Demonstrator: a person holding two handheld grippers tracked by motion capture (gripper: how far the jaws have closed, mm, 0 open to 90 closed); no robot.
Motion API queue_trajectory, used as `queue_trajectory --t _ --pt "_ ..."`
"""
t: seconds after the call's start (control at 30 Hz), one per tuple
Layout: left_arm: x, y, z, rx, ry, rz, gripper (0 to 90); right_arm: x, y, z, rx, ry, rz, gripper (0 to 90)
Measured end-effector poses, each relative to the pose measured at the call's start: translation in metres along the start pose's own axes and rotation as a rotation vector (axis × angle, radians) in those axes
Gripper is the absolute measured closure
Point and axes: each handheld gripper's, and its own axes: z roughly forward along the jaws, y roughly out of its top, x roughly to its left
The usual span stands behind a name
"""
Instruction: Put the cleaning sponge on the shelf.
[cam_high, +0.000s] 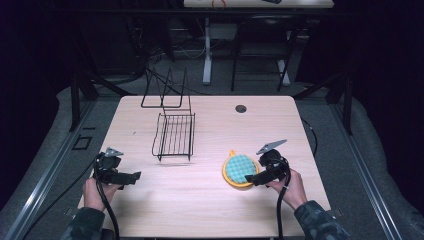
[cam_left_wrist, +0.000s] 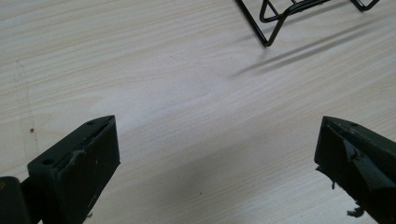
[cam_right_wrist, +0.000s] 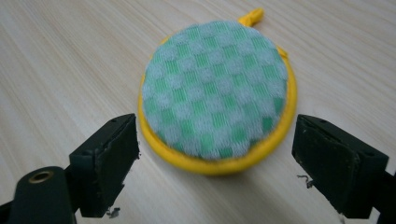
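A round pad with a green-and-white checked top, a yellow rim and a small yellow loop lies flat on the right part of the wooden table. My right gripper reaches it from the near right. In the right gripper view the pad's near edge sits between the jaws of the right gripper, which stand apart with a thin gap on each side. My left gripper rests low at the table's left. Its jaws stand wide in the left gripper view, so the left gripper is open over bare wood.
A black wire rack stands at the table's middle, with a taller wire frame behind it. The rack's foot shows ahead of the left jaws. A round cable hole sits near the far edge.
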Motion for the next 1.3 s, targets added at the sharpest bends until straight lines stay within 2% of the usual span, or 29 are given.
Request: queue_trajectory --t 0.07,0.1,0.2,0.27,0.33,0.37,0.5,0.57,0.63,0.67,0.7,0.73,0.77,0.83,0.87,0.9,1.0,1.2,1.3 --pt "0.000 0.000 0.000 0.002 0.002 -0.001 0.3 0.001 0.003 0.004 0.004 -0.002 -0.005 14.6" --pt "0.000 0.000 0.001 0.002 0.001 -0.001 0.3 0.003 0.010 0.013 0.017 -0.009 -0.025 19.0" --pt "0.000 0.000 0.000 0.006 -0.001 0.003 0.3 0.002 0.015 0.022 0.031 -0.019 -0.036 22.9" --pt "0.000 -0.001 0.001 0.009 -0.002 0.001 0.3 0.001 0.018 0.029 0.042 -0.024 -0.027 25.0" --pt "0.000 -0.001 0.001 0.011 -0.002 0.001 0.3 0.000 0.020 0.037 0.064 -0.038 -0.021 31.6" --pt "0.000 -0.001 0.001 0.009 -0.002 -0.002 0.3 0.000 0.020 0.037 0.064 -0.038 -0.021 31.6" --pt "-0.001 -0.001 0.001 0.015 -0.001 0.005 0.3 0.000 0.019 0.041 0.069 -0.062 -0.036 43.7" --pt "-0.001 -0.001 0.001 0.021 -0.002 0.014 0.3 -0.001 0.018 0.042 0.069 -0.061 -0.026 50.3" --pt "-0.001 -0.001 0.002 0.020 0.001 0.013 0.3 -0.001 0.018 0.042 0.072 -0.060 -0.024 52.7" --pt "-0.002 -0.001 0.002 0.019 0.000 0.008 0.3 -0.001 0.019 0.042 0.084 -0.061 -0.006 58.4" --pt "-0.002 -0.001 0.003 0.022 -0.002 0.007 0.3 -0.001 0.019 0.042 0.084 -0.061 -0.006 58.4" --pt "-0.002 -0.001 0.002 0.028 0.001 0.019 0.3 -0.001 0.020 0.043 0.092 -0.066 -0.004 64.1" --pt "-0.002 -0.001 0.002 0.028 0.001 0.019 0.3 -0.001 0.020 0.043 0.092 -0.066 -0.004 64.1" --pt "-0.003 -0.002 0.002 0.023 0.000 0.015 0.3 -0.002 0.019 0.044 0.087 -0.069 0.006 69.5" --pt "-0.002 -0.001 0.003 0.027 -0.002 0.013 0.3 -0.002 0.018 0.045 0.081 -0.065 0.020 74.9" --pt "-0.002 -0.001 0.003 0.027 -0.002 0.013 0.3 -0.002 0.018 0.045 0.081 -0.065 0.020 74.9" --pt "-0.002 0.000 0.005 0.033 -0.004 0.008 0.3 -0.003 0.017 0.045 0.076 -0.063 0.023 84.3" --pt "-0.004 -0.001 0.000 0.022 -0.003 0.018 0.3 0.001 0.015 0.042 0.044 -0.088 0.015 87.1" --pt "-0.003 -0.001 0.000 0.012 -0.002 0.002 0.3 0.002 0.015 0.038 0.028 -0.087 0.010 88.0"
